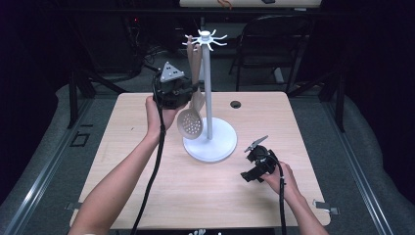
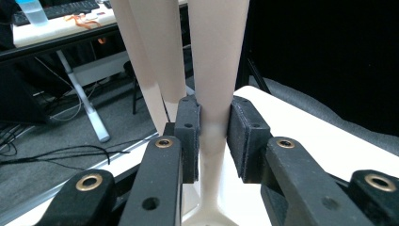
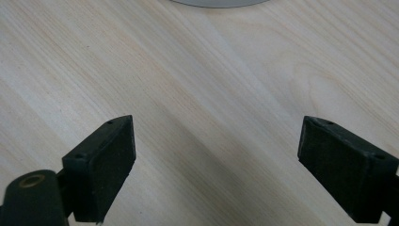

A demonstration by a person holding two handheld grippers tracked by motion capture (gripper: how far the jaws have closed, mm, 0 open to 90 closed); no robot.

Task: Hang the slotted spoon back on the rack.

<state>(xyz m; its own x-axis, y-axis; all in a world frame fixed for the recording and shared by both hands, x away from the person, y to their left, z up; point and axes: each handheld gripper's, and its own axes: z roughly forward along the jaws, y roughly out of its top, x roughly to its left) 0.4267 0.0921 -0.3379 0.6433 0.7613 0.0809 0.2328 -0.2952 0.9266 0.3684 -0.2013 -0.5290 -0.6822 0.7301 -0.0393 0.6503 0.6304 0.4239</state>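
Observation:
A white utensil stand (image 1: 208, 88) rises from a round base (image 1: 215, 147) at the table's middle, with a ring of hooks (image 1: 205, 38) on top. Two beige utensils hang from the hooks; the lower one is a slotted spoon (image 1: 191, 124). My left gripper (image 1: 192, 91) is raised beside the pole, shut on a beige utensil handle (image 2: 214, 94); its pads (image 2: 188, 132) press both sides. The second handle (image 2: 150, 56) hangs just behind. My right gripper (image 1: 249, 175) sits low over the table to the right of the base, open (image 3: 216, 141), nothing between its fingers.
The wooden table (image 1: 147, 196) has a cable hole (image 1: 236, 104) near its far edge. A black chair (image 1: 274, 44) stands behind the table. The stand's base rim (image 3: 216, 2) lies just ahead of the right gripper. Cables trail from both grippers toward the near edge.

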